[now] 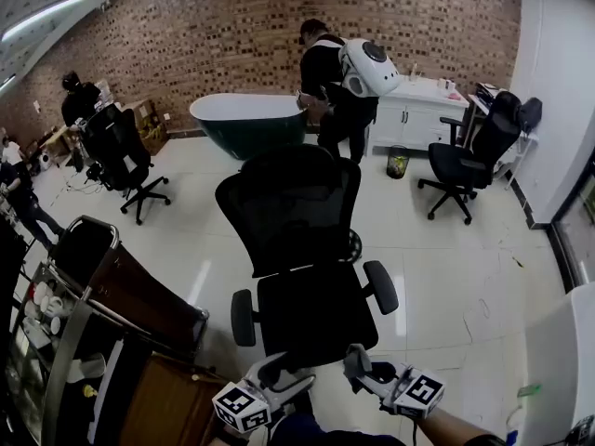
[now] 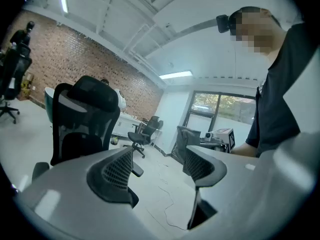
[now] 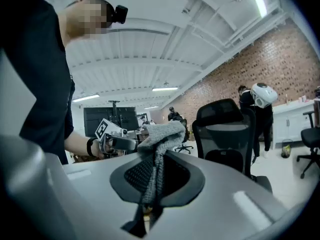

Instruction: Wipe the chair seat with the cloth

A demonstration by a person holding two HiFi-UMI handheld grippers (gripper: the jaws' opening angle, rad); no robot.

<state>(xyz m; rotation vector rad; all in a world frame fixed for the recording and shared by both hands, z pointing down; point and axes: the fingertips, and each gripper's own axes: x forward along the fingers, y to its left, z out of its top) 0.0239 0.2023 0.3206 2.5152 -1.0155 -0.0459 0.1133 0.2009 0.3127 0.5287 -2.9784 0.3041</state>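
Observation:
A black mesh office chair (image 1: 302,212) stands in front of me, its seat (image 1: 316,309) just beyond both grippers. My right gripper (image 1: 361,368) is held low at the seat's near edge, shut on a grey cloth (image 3: 159,134) that bunches above the jaws and hangs down between them. My left gripper (image 1: 282,374) is beside it on the left, open, with nothing between its fingers (image 2: 116,173). The chair (image 2: 84,119) shows past the left jaws and again as the chair (image 3: 226,129) past the right jaws.
A person with a white backpack (image 1: 346,82) stands behind the chair by a dark bathtub (image 1: 246,119). Other office chairs (image 1: 469,156) (image 1: 121,156) stand right and left. A cart with cups (image 1: 65,333) is close on my left. A white cabinet (image 1: 423,110) is at the back.

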